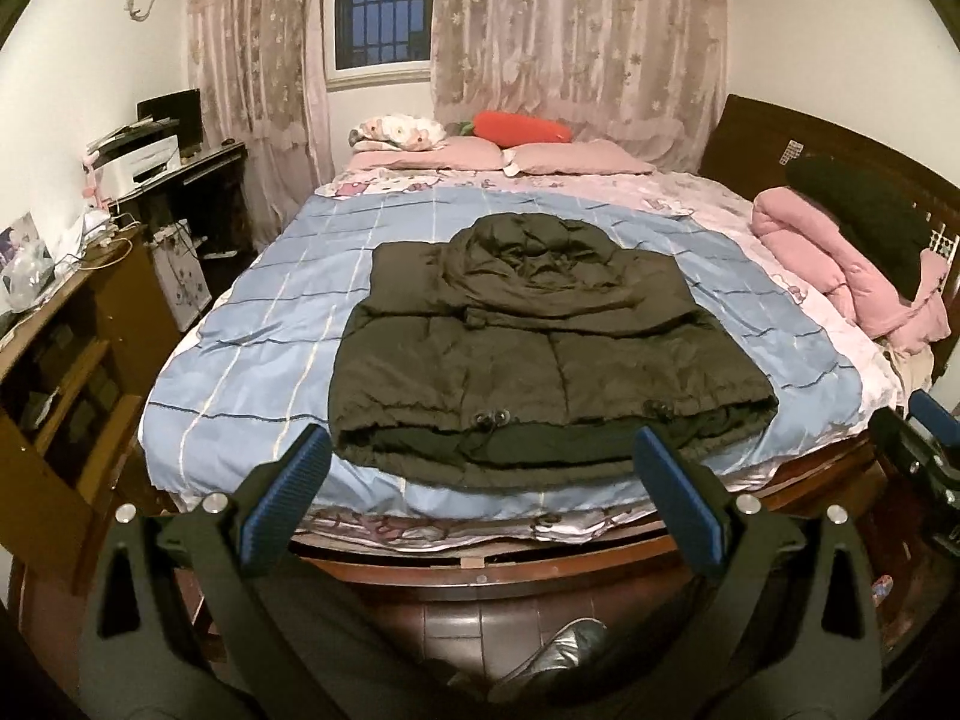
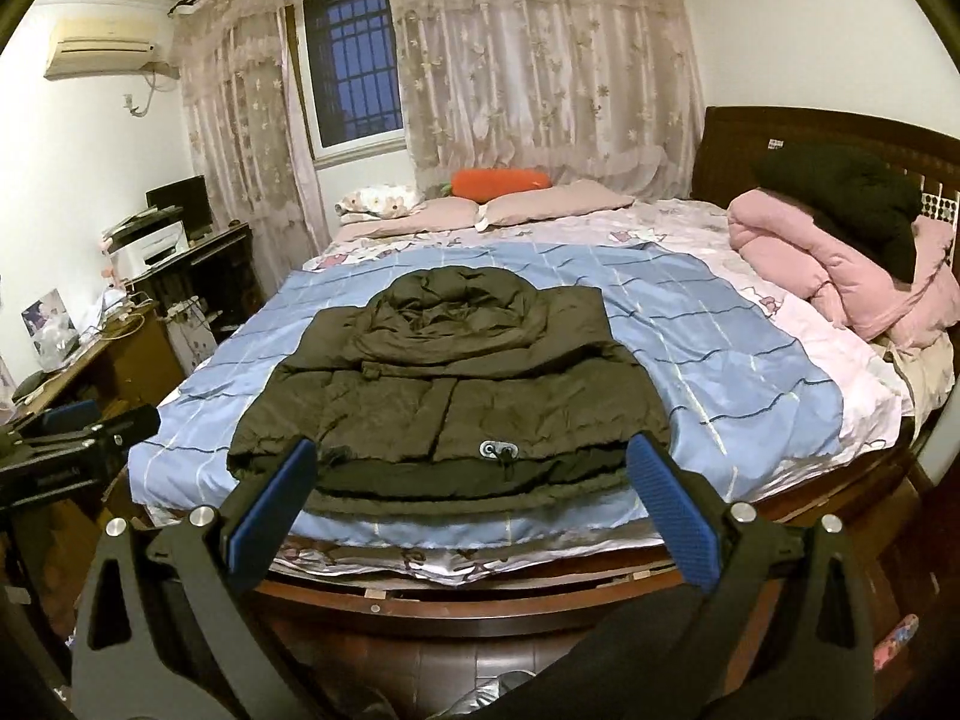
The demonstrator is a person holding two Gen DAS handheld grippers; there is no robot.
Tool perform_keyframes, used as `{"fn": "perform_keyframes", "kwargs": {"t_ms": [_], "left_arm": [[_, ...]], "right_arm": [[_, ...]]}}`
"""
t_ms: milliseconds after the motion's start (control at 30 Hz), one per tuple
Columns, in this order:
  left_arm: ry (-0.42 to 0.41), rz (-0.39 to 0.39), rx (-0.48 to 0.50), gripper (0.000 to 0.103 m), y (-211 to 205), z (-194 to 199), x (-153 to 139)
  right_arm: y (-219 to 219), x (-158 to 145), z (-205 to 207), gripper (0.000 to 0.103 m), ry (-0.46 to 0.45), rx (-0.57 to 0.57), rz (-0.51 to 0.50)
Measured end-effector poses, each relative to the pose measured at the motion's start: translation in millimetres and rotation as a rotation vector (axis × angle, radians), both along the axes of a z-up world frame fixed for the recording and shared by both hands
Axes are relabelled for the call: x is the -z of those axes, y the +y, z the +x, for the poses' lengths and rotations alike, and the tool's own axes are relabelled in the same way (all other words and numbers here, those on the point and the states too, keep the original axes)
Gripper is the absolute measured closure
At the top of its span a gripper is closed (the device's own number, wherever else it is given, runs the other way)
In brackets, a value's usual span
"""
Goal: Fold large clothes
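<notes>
A dark olive hooded padded jacket (image 1: 540,354) (image 2: 456,396) lies folded into a squarish bundle on the blue striped quilt (image 1: 252,360) (image 2: 720,372), hood on top at the far side, hem toward me. My left gripper (image 1: 483,450) hovers open above the bed's near edge, just short of the hem, blue pads (image 1: 288,498) wide apart and empty. In the right wrist view my right gripper (image 2: 474,462) is likewise open and empty in front of the hem. The other gripper shows at each view's edge (image 1: 924,450) (image 2: 72,444).
The wooden bed frame (image 1: 480,564) (image 2: 420,606) curves below the quilt. Pink pillows (image 1: 576,157) and a red carrot cushion (image 1: 522,127) lie at the far side; a pink duvet (image 1: 840,276) with a black garment (image 1: 864,210) sits right. Cluttered desk and shelf (image 1: 78,312) stand left.
</notes>
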State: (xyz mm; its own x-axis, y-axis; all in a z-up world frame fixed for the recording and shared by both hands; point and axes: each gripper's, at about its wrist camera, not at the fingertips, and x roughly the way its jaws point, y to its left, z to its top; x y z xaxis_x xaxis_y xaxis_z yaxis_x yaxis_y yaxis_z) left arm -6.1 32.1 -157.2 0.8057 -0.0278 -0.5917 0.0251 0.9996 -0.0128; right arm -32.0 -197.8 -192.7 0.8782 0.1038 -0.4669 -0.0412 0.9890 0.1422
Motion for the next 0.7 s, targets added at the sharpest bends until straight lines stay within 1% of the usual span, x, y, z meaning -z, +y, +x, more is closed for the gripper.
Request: {"fn": "perform_keyframes", "kwargs": {"t_ms": [167,367,567,633,700], "left_arm": [[-0.002,0.004,-0.013,0.002,-1.9,2.8,1.8],[-0.001,0.006,-0.001,0.002,-5.6,0.8,3.5],[0.005,0.011,0.005,0.002,-9.0,1.4,10.0],[0.006,0.023,0.008,0.002,-9.6,2.0,15.2],[0.001,0.056,0.019,0.002,-10.0,3.3,21.9]], "right_arm": [[-4.0,3.1,-0.7,0.001,-0.002,0.011,-0.002],[-7.2,5.7,-3.4,0.001,0.0,0.016,0.002],[-4.2,7.7,-5.7,0.001,-0.013,0.003,-0.021],[-2.5,9.4,-5.9,0.001,-0.02,-0.004,-0.043],[0.9,12.7,-7.5,0.001,-0.048,-0.026,-0.1]]}}
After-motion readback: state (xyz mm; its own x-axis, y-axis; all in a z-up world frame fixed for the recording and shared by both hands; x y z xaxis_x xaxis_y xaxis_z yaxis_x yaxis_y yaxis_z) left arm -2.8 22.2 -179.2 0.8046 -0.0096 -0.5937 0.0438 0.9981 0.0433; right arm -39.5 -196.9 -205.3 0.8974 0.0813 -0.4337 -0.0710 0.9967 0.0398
